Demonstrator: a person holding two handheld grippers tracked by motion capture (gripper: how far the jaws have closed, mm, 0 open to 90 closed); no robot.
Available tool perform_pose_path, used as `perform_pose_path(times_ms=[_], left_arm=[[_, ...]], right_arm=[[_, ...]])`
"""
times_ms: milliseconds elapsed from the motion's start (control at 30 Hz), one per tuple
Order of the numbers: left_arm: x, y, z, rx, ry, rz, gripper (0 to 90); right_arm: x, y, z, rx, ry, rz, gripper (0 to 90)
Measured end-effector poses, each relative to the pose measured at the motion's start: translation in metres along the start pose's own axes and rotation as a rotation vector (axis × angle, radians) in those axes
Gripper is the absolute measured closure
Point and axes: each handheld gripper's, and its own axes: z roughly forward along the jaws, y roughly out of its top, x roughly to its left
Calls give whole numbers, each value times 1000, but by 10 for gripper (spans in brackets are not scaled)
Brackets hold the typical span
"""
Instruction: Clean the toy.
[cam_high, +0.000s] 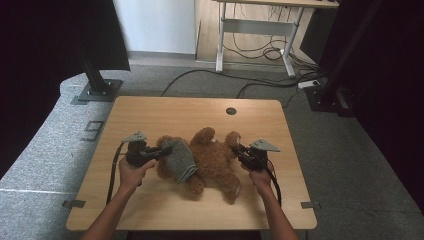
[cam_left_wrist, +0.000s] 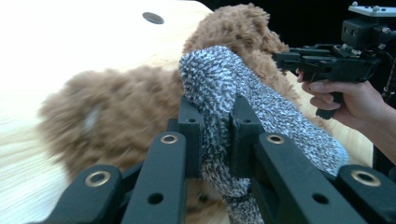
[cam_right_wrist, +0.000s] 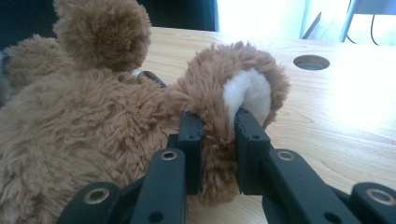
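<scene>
Looking down from the high view, I see the wooden table (cam_high: 150, 112) first, with a round cable hole (cam_high: 231, 111) near its far edge as my landmark. On the near side of that hole, about mid-table, lies the brown teddy bear (cam_high: 215, 160), sprawled flat with its limbs spread. A grey knitted sock (cam_high: 180, 159) is pulled partway over the bear at the side away from the hole's right.

My left gripper (cam_high: 159, 152) is clenched on the sock; in the left gripper view the fabric (cam_left_wrist: 219, 116) is pinched tight between the two black jaws. My right gripper (cam_high: 238, 150), nearer the hole's right side, is clamped on one of the bear's paws (cam_right_wrist: 243, 98), its white pad showing in the right gripper view. I can read no brand, label or writing on anything here.
</scene>
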Motion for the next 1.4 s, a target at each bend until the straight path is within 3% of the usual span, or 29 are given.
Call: perform_pose_path(times_ms=[167, 433, 533, 633, 667, 700, 733, 767, 800, 833, 867, 900, 933, 1033, 1100, 1233, 1400], left_arm=[[12, -8, -13, -2, 34, -21, 780], [34, -29, -18, 35, 73, -71, 779], [42, -38, -19, 71, 100, -94, 779], [41, -40, -20, 75, 88, -97, 779], [39, -40, -20, 73, 68, -95, 779], [30, -38, -19, 56, 11, -72, 779], [30, -38, -19, 56, 11, -72, 778], [24, -37, -18, 51, -19, -58, 778], [11, -34, -12, 68, -48, -18, 778], [11, -34, -12, 68, -48, -18, 778], [0, -33, -2, 83, -93, 12, 778], [0, -33, -2, 83, -93, 12, 778], [-9, -32, 8, 95, -131, 35, 778], [-19, -29, 25, 100, -180, 45, 778], [-23, -28, 31, 106, -188, 49, 779], [-45, -25, 66, 154, -233, 90, 778], [-53, -26, 90, 217, -203, 92, 779]], right_arm=[[-1, -1, 2, 2, -8, 9, 746], [-3, -2, 5, 9, -15, 17, 742], [-4, -4, 7, 16, -21, 29, 742], [-6, -4, 8, 18, -26, 34, 742], [-6, -4, 9, 19, -25, 37, 741], [-6, -5, 9, 20, -30, 38, 741], [-6, -5, 9, 20, -30, 38, 741], [-6, -5, 10, 20, -30, 40, 741], [-7, -5, 10, 21, -29, 43, 741], [-7, -5, 10, 20, -30, 43, 741], [-6, -5, 10, 20, -30, 43, 741], [-6, -5, 10, 20, -30, 43, 741], [-6, -5, 9, 21, -29, 43, 741], [-6, -5, 9, 22, -30, 44, 741], [-7, -5, 10, 21, -29, 45, 742], [-5, -6, 11, 24, -29, 43, 742], [-5, -6, 9, 25, -32, 35, 742]])
